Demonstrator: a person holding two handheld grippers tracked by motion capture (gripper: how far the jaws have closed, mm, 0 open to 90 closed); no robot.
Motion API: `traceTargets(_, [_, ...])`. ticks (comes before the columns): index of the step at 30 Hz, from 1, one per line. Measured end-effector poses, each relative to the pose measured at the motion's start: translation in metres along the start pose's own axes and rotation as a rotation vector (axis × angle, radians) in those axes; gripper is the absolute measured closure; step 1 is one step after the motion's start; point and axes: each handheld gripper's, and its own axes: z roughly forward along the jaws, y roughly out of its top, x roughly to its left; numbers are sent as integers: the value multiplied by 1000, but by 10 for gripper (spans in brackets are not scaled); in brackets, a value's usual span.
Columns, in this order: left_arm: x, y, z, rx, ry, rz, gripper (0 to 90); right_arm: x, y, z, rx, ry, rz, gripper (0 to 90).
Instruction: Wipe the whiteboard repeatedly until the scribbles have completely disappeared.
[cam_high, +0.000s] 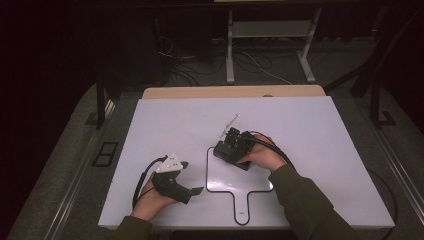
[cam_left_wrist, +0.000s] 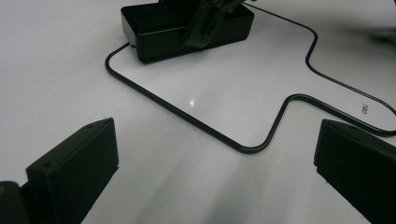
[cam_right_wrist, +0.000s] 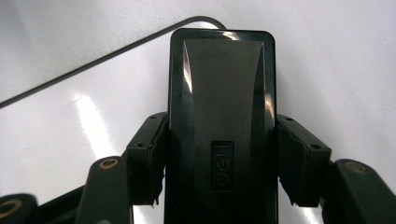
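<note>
Currently right gripper (cam_right_wrist: 219, 163) clamps black deli box (cam_right_wrist: 220, 107) at corner of black outline (cam_left_wrist: 187, 119) on white table (cam_high: 170, 125); left gripper (cam_left_wrist: 215, 172) wide open, empty.

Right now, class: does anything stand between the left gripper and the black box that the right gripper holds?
Nothing visible does. From the left gripper, open, bare white board runs up to the black box, clamped by the right gripper.
</note>
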Motion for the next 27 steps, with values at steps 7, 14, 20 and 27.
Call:
traceTargets(7, [0,0,0,-6,0,-3,0,-5,-7,-5,-32,36,43,389])
traceTargets(14, [1,0,-1,-5,3,-6,0,-10,-9,-13,-62,61,70,389])
traceTargets(20, [1,0,-1,-7,2,-7,0,-19,-5,-22,-70,51,88,389])
traceTargets(27, [1,-1,-1,9,8,17,0,-36,0,-34,-99,29,120,388])
